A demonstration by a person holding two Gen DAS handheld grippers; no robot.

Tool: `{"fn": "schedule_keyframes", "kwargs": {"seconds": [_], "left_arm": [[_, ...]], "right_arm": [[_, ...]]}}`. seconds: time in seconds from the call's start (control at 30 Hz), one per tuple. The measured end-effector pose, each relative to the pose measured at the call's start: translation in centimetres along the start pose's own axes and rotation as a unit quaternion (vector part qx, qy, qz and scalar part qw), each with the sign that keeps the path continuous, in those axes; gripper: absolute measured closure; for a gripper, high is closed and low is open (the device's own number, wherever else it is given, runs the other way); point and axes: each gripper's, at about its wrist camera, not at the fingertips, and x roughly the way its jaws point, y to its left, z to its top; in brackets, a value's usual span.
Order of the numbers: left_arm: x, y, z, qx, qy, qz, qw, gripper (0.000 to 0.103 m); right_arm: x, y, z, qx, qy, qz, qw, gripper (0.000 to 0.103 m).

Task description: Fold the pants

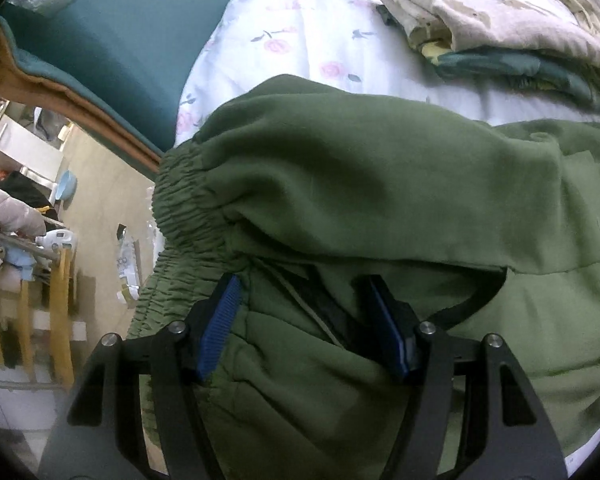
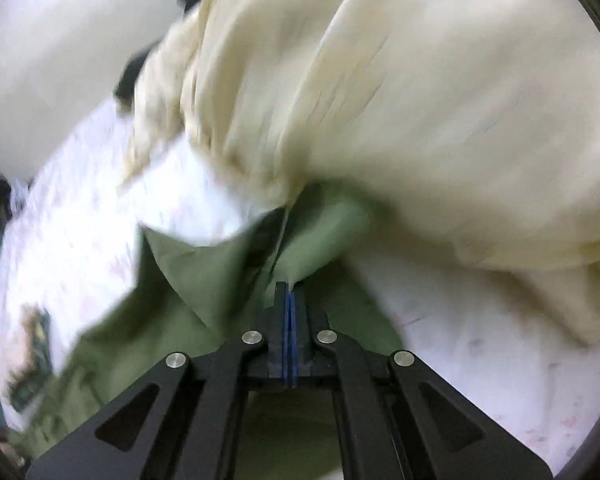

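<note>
On the flowered bed sheet (image 1: 300, 20), the scene ran thus from left to right:

Room edge: a teal cushion (image 1: 112, 40) with a tan border lay beside the sheet; beyond it stood wooden chair legs and clutter on a pale floor.

Left gripper (image 1: 308, 312): its jaws stood apart, the ribbed blue pads (image 1: 220, 320) on either side of a pocket fold near the waistband, not pressing it.

Pants (image 1: 380, 180): olive green, soft and matte, heaped on the sheet; the elastic waistband (image 1: 188, 208) was tightly gathered in ridges and faced the room edge.

Folded stack (image 1: 500, 28): beige patterned cloth over a dark green layer, well beyond the pants.

Right gripper (image 2: 290, 292): its jaws were pressed together, and a thin edge of the pants' green cloth (image 2: 220, 280) appeared pinched at the tips, though blur made this uncertain.

Cream fabric (image 2: 380, 100): a thick, creased bundle lying above the green cloth, smeared by motion.
</note>
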Motion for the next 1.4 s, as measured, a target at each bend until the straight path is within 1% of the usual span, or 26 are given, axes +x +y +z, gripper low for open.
{"fn": "schedule_keyframes", "kwargs": {"seconds": [0.03, 0.1, 0.2, 0.23, 0.27, 0.33, 0.4, 0.47, 0.5, 0.53, 0.57, 0.6, 0.63, 0.67, 0.7, 0.77, 0.8, 0.87, 0.93, 1.03, 1.1, 1.17, 1.2, 1.27, 1.33, 1.4], "left_arm": [[0.1, 0.0, 0.0, 0.001, 0.0, -0.002, 1.0, 0.042], [0.1, -0.1, 0.0, 0.004, 0.002, -0.002, 1.0, 0.042], [0.1, 0.5, 0.1, 0.004, 0.009, -0.007, 0.9999, 0.042], [0.1, 0.5, 0.1, 0.005, 0.01, -0.008, 0.9999, 0.042], [0.0, 0.6, 0.1, 0.009, 0.012, -0.008, 0.9999, 0.042], [-0.3, 0.6, 0.0, 0.016, 0.012, -0.009, 0.9998, 0.042], [-0.6, 0.8, -0.1, 0.016, 0.007, -0.014, 0.9997, 0.042], [-1.0, 1.2, -0.3, 0.006, 0.001, -0.024, 0.9997, 0.042], [-1.1, 1.3, -0.5, 0.003, -0.001, -0.026, 0.9996, 0.042], [-1.4, 1.5, -0.8, 0.001, -0.007, -0.028, 0.9996, 0.042], [-1.8, 1.6, -1.0, -0.002, -0.015, -0.03, 0.9994, 0.042], [-2.2, 1.8, -1.3, -0.008, -0.021, -0.033, 0.9992, 0.041], [-2.7, 2.2, -1.6, -0.018, -0.026, -0.038, 0.9988, 0.04], [-3.2, 2.6, -2.0, -0.029, -0.03, -0.046, 0.9981, 0.036], [-4.0, 3.0, -2.3, -0.044, -0.035, -0.058, 0.9967, 0.032], [-5.7, 3.5, -2.8, -0.067, -0.049, -0.077, 0.9936, 0.03], [-6.9, 3.6, -3.2, -0.074, -0.058, -0.086, 0.9919, 0.029], [-9.0, 3.1, -4.0, -0.079, -0.076, -0.098, 0.9891, 0.025], [-11.1, 2.6, -5.2, -0.084, -0.092, -0.113, 0.9857, 0.023], [-13.6, 2.7, -7.1, -0.095, -0.111, -0.14, 0.9793, 0.02], [-15.1, 2.8, -8.6, -0.113, -0.118, -0.163, 0.9731, 0.018], [-16.0, 2.9, -9.9, -0.134, -0.118, -0.182, 0.967, 0.017], [-16.5, 3.0, -10.8, -0.145, -0.118, -0.192, 0.9635, 0.017], [-16.9, 3.2, -12.3, -0.163, -0.117, -0.21, 0.9571, 0.016], [-17.0, 3.3, -13.5, -0.179, -0.115, -0.222, 0.9517, 0.016], [-17.0, 3.8, -15.0, -0.206, -0.116, -0.235, 0.9427, 0.016]], "right_arm": [[-1.5, -1.2, 0.3, 0.019, -0.008, 0.011, 1.0, 0.103], [-1.6, -2.7, -0.6, 0.037, 0.003, -0.012, 0.999, 0.103], [2.7, -5.0, -4.4, 0.042, 0.08, -0.087, 0.992, 0.103], [4.1, -6.0, -5.9, 0.052, 0.102, -0.097, 0.989, 0.103], [4.5, -6.4, -6.6, 0.056, 0.108, -0.098, 0.988, 0.103], [4.6, -7.1, -7.6, 0.07, 0.104, -0.092, 0.988, 0.103], [4.5, -7.0, -7.7, 0.07, 0.113, -0.083, 0.988, 0.101], [3.8, -6.8, -7.5, 0.064, 0.109, -0.091, 0.988, 0.098], [3.1, -6.5, -7.5, 0.057, 0.101, -0.111, 0.987, 0.095], [2.5, -6.5, -7.7, 0.052, 0.09, -0.135, 0.985, 0.089], [1.7, -6.0, -8.0, 0.044, 0.079, -0.165, 0.982, 0.086], [1.1, -5.6, -8.3, 0.042, 0.073, -0.177, 0.981, 0.086], [0.4, -5.1, -8.6, 0.046, 0.064, -0.173, 0.982, 0.086], [-0.5, -4.6, -9.2, 0.055, 0.054, -0.154, 0.985, 0.086], [-1.2, -4.0, -9.7, 0.059, 0.05, -0.14, 0.987, 0.083], [-2.0, -2.4, -10.5, 0.05, 0.049, -0.106, 0.992, 0.073], [-2.7, -1.4, -11.1, 0.037, 0.046, -0.091, 0.994, 0.07], [-4.4, 0.9, -12.4, 0.008, 0.031, -0.074, 0.997, 0.05], [-5.7, 3.5, -14.0, -0.011, 0.021, -0.045, 0.999, 0.043], [-8.9, 7.0, -17.3, -0.029, 0.015, 0.02, 0.999, 0.042], [-11.0, 8.3, -19.3, -0.038, 0.015, 0.048, 0.998, 0.041], [-13.0, 9.3, -21.3, -0.038, 0.017, 0.084, 0.996, 0.036], [-14.1, 9.8, -22.5, -0.041, 0.02, 0.103, 0.994, 0.035], [-15.9, 10.4, -24.5, -0.044, 0.018, 0.124, 0.991, 0.029], [-17.1, 10.4, -26.2, -0.046, 0.023, 0.141, 0.989, 0.028], [-18.0, 10.2, -28.3, -0.04, 0.04, 0.159, 0.986, 0.028]]}}
